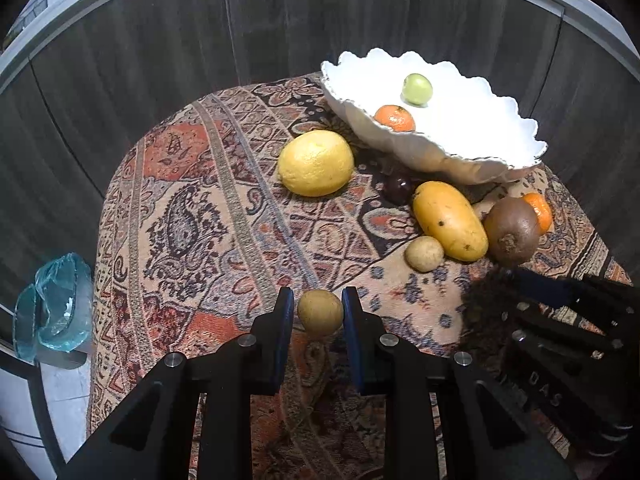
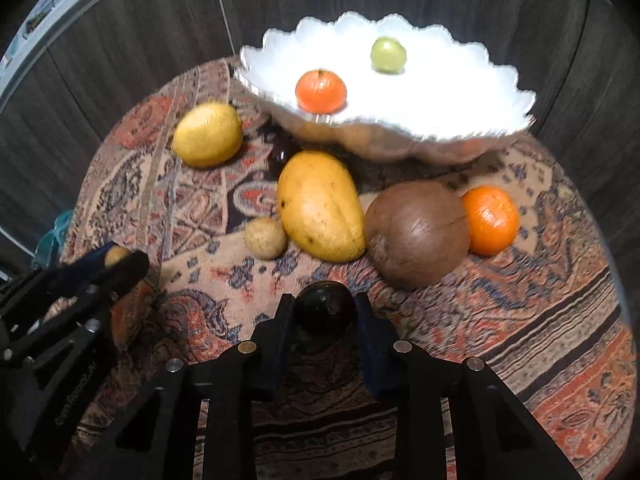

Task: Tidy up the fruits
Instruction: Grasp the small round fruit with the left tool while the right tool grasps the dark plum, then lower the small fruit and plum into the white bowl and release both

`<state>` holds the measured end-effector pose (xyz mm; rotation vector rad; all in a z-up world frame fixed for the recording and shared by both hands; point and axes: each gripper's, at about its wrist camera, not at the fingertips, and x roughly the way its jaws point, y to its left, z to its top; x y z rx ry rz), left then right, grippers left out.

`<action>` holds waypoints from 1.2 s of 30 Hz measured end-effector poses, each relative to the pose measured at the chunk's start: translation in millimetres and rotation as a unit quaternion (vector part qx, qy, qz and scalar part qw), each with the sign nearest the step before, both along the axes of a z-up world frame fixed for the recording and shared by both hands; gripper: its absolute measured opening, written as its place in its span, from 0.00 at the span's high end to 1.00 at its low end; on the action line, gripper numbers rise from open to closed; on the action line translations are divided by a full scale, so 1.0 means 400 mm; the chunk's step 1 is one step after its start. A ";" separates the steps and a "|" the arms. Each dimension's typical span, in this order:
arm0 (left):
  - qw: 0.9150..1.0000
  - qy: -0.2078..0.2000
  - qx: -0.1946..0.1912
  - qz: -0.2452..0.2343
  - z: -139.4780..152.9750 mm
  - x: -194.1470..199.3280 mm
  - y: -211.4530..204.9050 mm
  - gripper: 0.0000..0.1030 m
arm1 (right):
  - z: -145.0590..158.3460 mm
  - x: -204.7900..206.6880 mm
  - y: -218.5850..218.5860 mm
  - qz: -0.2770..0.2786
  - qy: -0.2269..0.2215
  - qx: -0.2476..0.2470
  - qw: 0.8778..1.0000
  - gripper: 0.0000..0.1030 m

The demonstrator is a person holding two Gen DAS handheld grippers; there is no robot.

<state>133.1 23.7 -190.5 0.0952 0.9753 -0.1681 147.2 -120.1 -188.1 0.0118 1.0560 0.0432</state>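
Note:
In the left wrist view my left gripper [image 1: 318,300] is shut on a small round tan fruit [image 1: 320,314], low over the patterned cloth. In the right wrist view my right gripper [image 2: 324,305] is shut on a dark plum [image 2: 325,314]. A white scalloped bowl [image 2: 400,128] at the back holds a green fruit [image 2: 388,55] and a tangerine [image 2: 321,90]. In front of it on the cloth lie a large lemon [image 2: 207,134], a mango [image 2: 320,211], a second small tan fruit [image 2: 265,238], a brown coconut [image 2: 416,234] and another tangerine [image 2: 491,219].
A second dark plum [image 1: 398,190] lies by the bowl's foot. The round table under the patterned cloth [image 1: 192,216] drops off on all sides. Dark wood panels stand behind it. A blue-green glass piece [image 1: 56,304] sits off the table's left edge.

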 end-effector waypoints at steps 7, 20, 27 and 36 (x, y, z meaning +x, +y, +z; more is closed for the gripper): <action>1.000 -0.013 0.002 -0.021 0.051 0.009 -0.057 0.76 | 0.071 -0.005 -0.050 -0.018 -0.034 0.003 0.999 0.71; 0.997 -0.053 0.005 -0.048 0.166 0.079 -0.152 0.76 | 0.191 0.045 -0.142 -0.038 -0.080 0.001 0.996 0.71; 0.995 -0.076 0.002 -0.059 0.218 0.164 -0.195 0.76 | 0.250 0.120 -0.173 -0.034 -0.098 -0.003 0.995 0.71; 0.996 -0.065 0.000 -0.067 0.192 0.288 -0.238 0.76 | 0.228 0.239 -0.209 -0.028 -0.077 -0.004 0.997 0.71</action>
